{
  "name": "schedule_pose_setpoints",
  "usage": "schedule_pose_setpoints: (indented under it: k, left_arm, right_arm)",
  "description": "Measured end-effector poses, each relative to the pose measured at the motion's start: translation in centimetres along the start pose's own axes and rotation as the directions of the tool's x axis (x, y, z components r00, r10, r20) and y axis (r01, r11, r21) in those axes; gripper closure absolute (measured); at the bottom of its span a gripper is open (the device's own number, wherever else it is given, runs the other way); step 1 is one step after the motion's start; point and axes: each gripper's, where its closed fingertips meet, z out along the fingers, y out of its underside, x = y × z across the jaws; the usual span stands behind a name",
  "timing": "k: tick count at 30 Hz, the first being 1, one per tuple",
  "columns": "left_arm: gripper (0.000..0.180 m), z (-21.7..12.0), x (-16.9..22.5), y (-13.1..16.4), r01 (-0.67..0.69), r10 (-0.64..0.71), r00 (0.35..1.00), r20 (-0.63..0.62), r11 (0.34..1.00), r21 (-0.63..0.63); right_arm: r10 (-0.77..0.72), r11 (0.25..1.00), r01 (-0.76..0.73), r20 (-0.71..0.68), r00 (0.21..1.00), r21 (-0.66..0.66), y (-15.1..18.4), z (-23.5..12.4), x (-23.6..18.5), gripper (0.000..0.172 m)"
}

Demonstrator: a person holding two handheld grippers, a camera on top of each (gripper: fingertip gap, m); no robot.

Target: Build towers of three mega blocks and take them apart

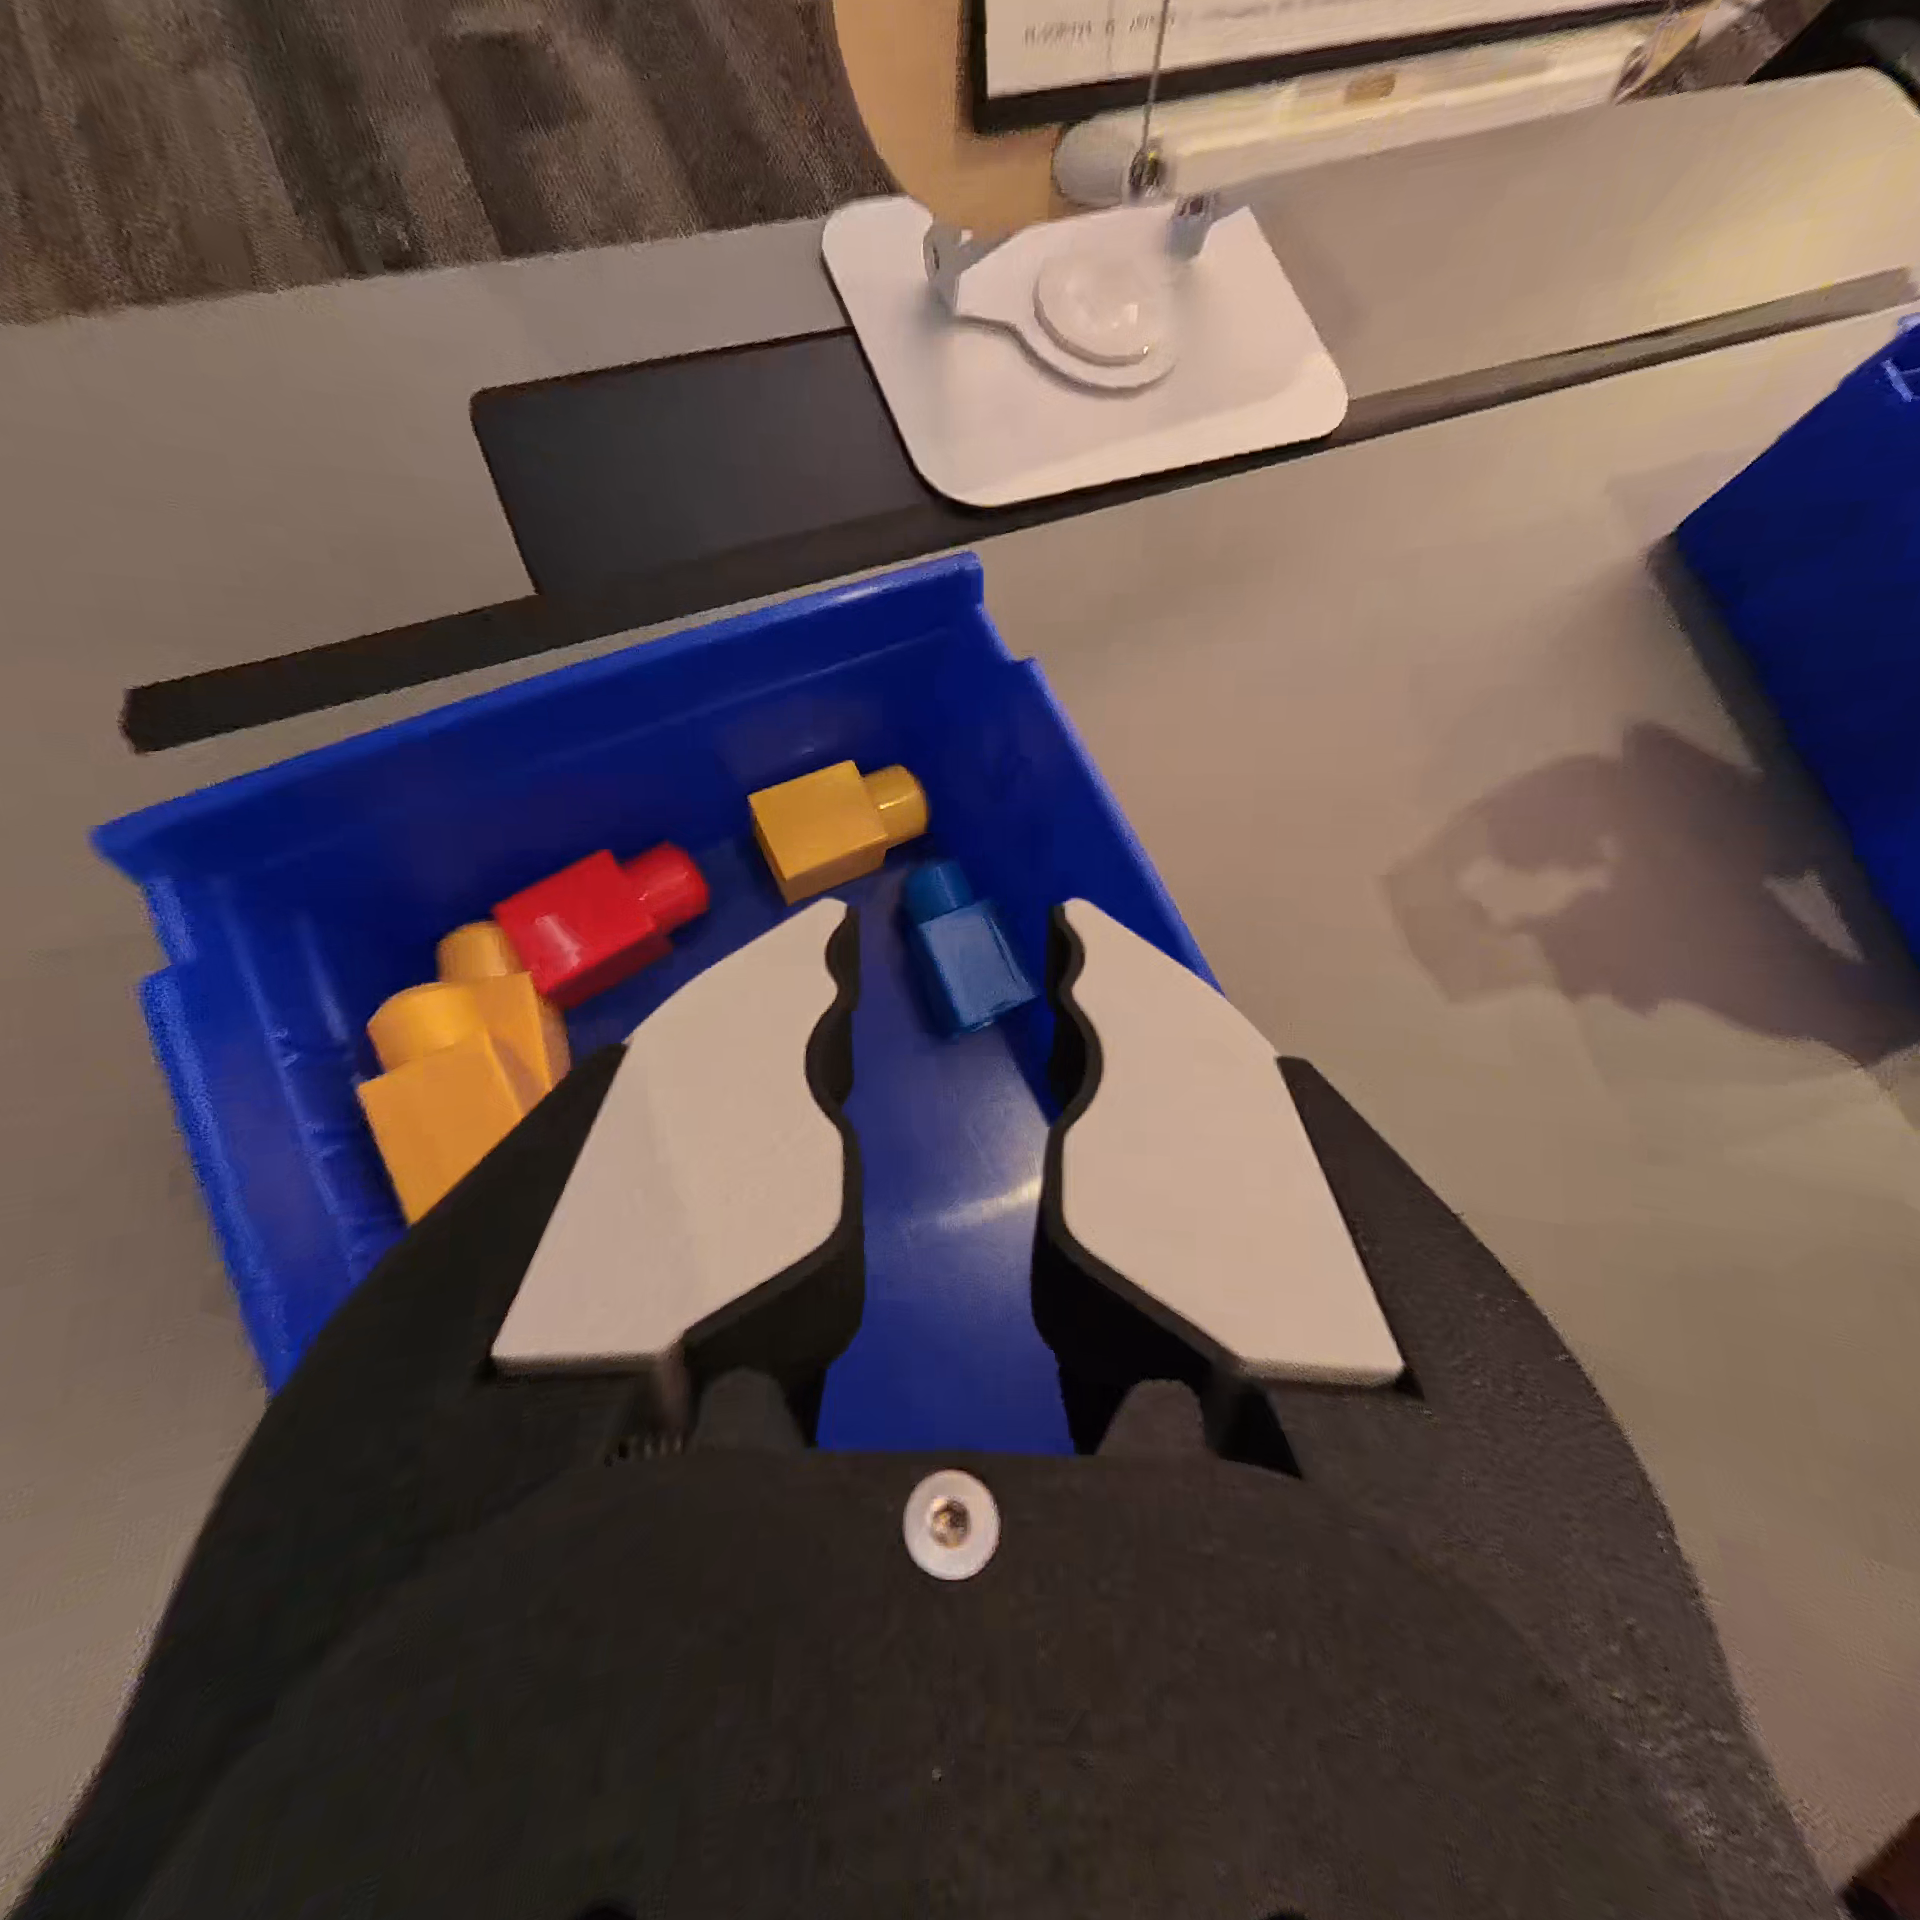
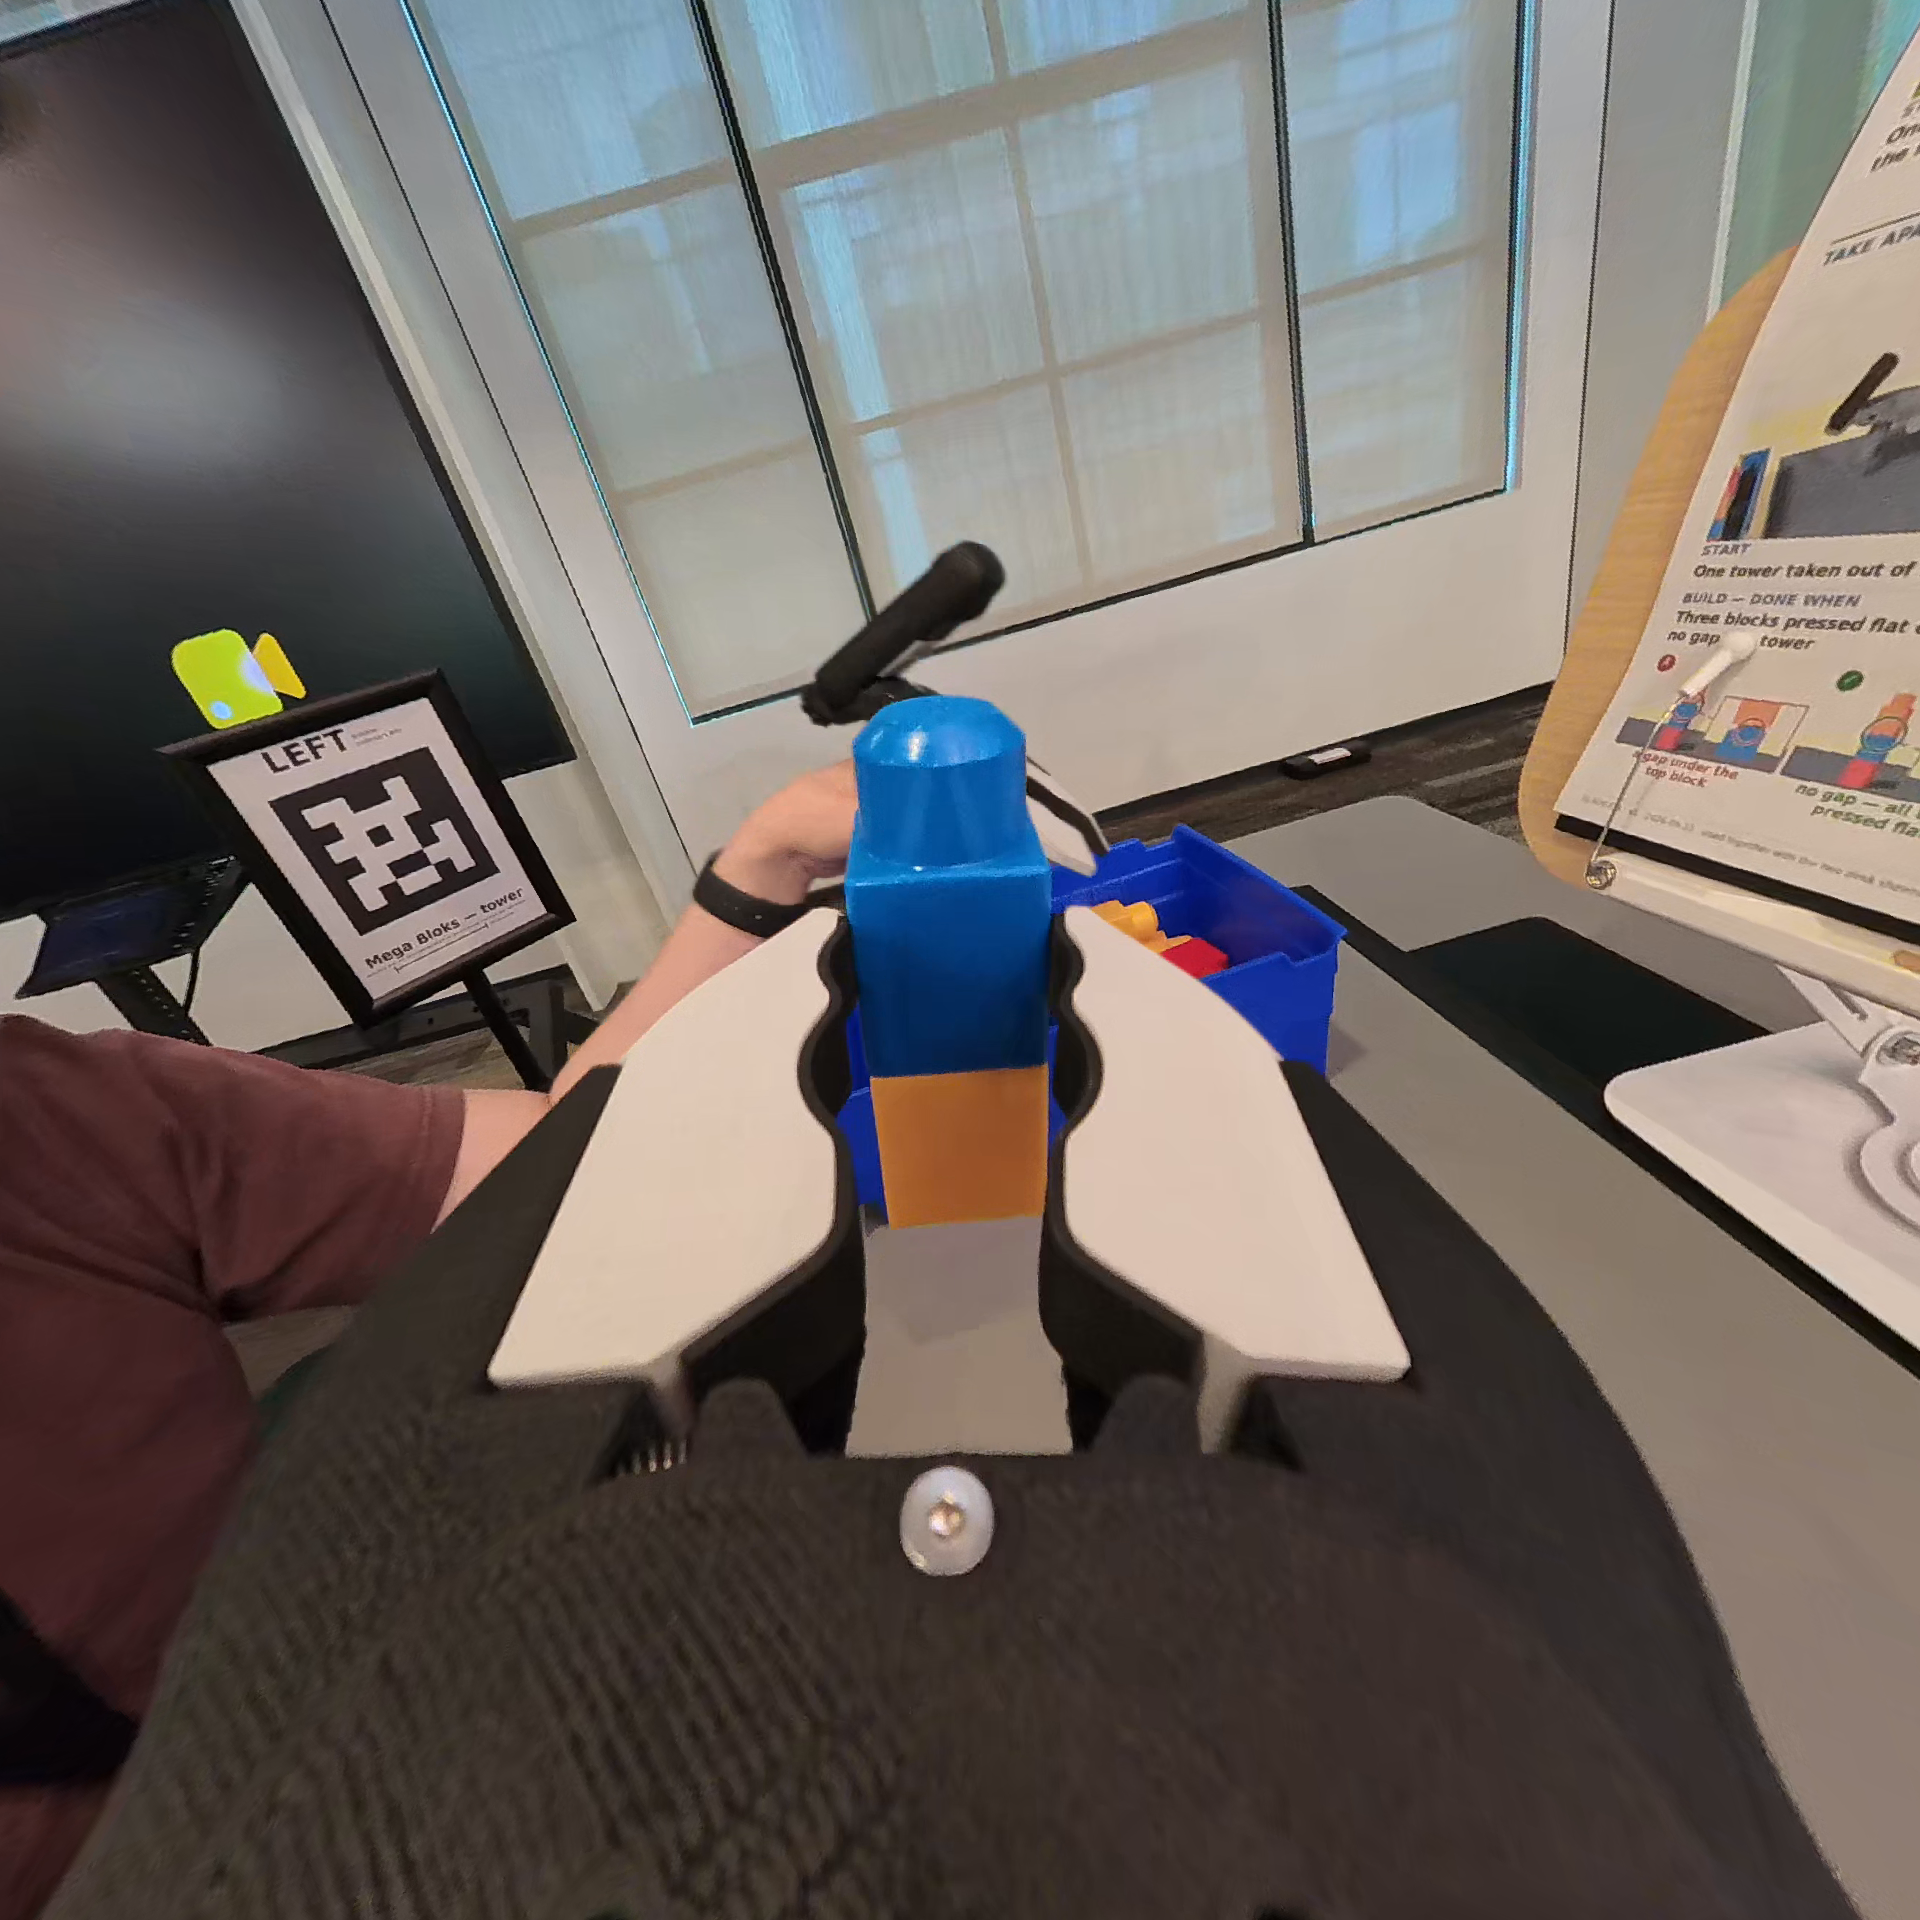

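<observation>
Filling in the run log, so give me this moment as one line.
right tongs: shut on blue block stacked on orange block | left tongs: open over blue bin, loose blue block between tips

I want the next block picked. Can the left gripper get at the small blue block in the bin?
Probably yes: the left gripper hangs open over the bin, the blue block lies between its fingertips, nothing on top.

A bin (image 1: pixel 582 717) sits on the table (image 1: pixel 1351 790) before a stand base (image 1: pixel 1091 416), with loose blocks (image 1: pixel 831 831) lying in it, a second bin (image 1: pixel 1818 644) well apart at the right edge, and a framed sign (image 2: pixel 384 842) left of the table.
</observation>
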Motion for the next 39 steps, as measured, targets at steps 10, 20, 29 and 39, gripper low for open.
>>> schedule_pose_setpoints:
  k: [10, 20, 29, 39]
  left_arm:
    - [0.136, 8.3, -0.4, 5.9, 0.022, -0.008, 0.999, 0.041, 0.942, -0.336]
    - [0.134, 9.6, -0.4, 7.2, 0.032, 0.017, 0.993, 0.113, 0.908, -0.418]
    - [0.135, 9.8, 0.3, 8.0, 0.133, -0.174, 0.983, -0.058, 0.893, -0.430]
    - [0.144, 10.1, 1.0, 8.0, 0.175, -0.271, 0.946, -0.181, 0.891, -0.420]
  right_arm:
    - [0.010, 1.000, -0.010, -0.015, 1.000, -0.013, 0.4, 0.1, 0.5, 0.136]
    - [0.019, 0.996, -0.019, 0.004, 1.000, -0.089, 2.0, 1.3, 0.1, 0.136]
    - [-0.001, 0.990, 0.001, 0.000, 1.000, -0.140, 3.0, 1.9, 0.0, 0.136]
    - [0.000, 0.986, 0.000, 0.001, 1.000, -0.167, 3.7, 2.2, 0.0, 0.136]
